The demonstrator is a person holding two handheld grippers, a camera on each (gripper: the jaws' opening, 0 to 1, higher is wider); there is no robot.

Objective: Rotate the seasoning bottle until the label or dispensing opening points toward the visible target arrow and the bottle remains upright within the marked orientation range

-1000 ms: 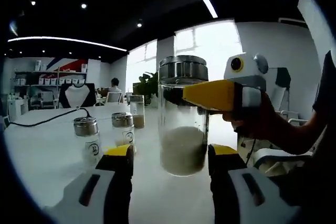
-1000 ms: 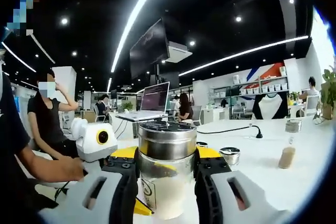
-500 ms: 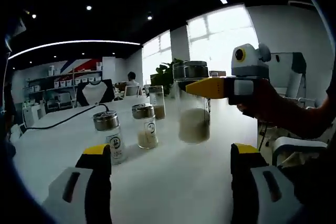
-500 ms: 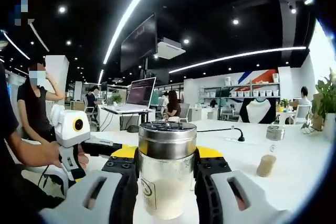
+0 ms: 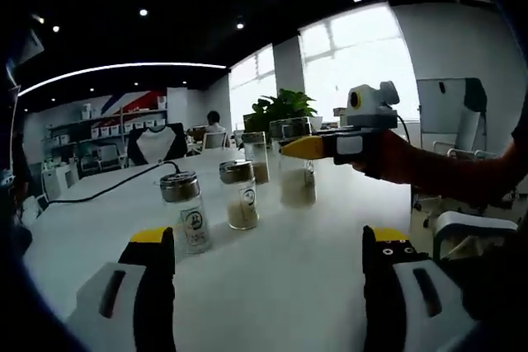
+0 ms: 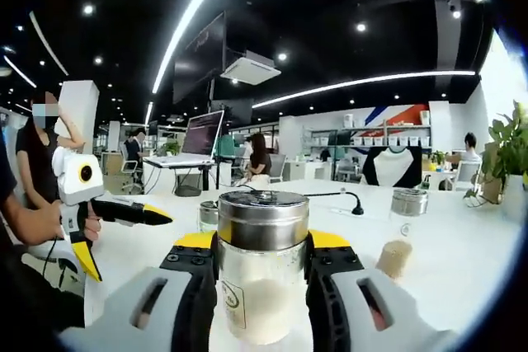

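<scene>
The right gripper [image 6: 262,282] clamps the bottle [image 6: 262,274] upright just under its metal lid, above the white table [image 6: 462,265]. The left gripper [image 5: 268,257] hangs wide open, holding nothing, with 3 jars [image 5: 239,194] on the table beyond it.

Two small shaker jars [image 5: 186,213] [image 5: 240,194] sit on the white surface [image 5: 280,286]. Black cable [image 5: 107,190] snakes off at 10 o'clock, potted plant [image 5: 280,109] at 12.

No legible text on anything.
</scene>
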